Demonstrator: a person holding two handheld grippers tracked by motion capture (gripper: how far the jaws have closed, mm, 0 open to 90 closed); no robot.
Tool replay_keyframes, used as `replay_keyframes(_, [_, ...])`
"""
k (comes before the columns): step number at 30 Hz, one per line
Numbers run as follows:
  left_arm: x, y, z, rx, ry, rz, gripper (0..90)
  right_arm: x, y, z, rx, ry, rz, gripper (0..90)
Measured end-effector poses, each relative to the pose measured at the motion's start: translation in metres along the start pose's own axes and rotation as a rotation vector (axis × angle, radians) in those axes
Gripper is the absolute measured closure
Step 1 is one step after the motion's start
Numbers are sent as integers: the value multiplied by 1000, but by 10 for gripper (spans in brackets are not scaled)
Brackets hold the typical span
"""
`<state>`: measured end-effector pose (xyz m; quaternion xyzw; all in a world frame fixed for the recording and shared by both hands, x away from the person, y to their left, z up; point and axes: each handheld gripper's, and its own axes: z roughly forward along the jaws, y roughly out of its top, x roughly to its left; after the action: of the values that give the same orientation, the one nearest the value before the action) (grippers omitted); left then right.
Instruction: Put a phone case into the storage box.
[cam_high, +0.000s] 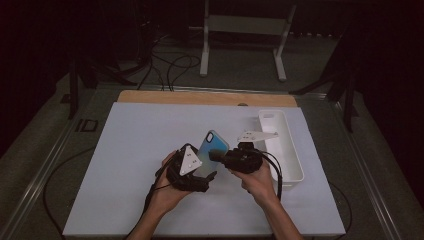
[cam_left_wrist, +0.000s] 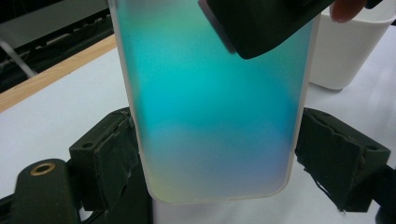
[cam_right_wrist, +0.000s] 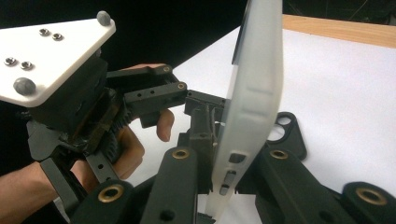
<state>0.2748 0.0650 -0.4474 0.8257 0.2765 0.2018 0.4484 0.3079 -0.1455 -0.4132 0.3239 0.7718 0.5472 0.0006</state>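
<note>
White table (cam_high: 125, 165), frosted teal-blue gradient phone case (cam_high: 212, 150), translucent rim, upright

phone case (cam_right_wrist: 254, 93) seen edge-on, upright, clamped between the right gripper (cam_right_wrist: 219, 186) jaws | left gripper (cam_right_wrist: 205, 109) gripped by a hand (cam_right_wrist: 126, 149), closed on the case's far edge | white table (cam_right_wrist: 345, 93) seen behind

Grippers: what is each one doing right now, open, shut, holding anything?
Left gripper: shut on the phone case, jaws pressing its two side edges.
Right gripper: shut on the same phone case, pinching it front and back.
</note>
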Motion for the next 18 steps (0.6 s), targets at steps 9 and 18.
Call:
replay_keyframes(9, [7, 0, -6, -31, -71, -40, 122, 0, 0, -3, -16, -6, -17, 817])
replay_keyframes(18, [27, -6, -8, -54, -260, -147, 81, 4, 1, -9, -36, 45, -54, 819])
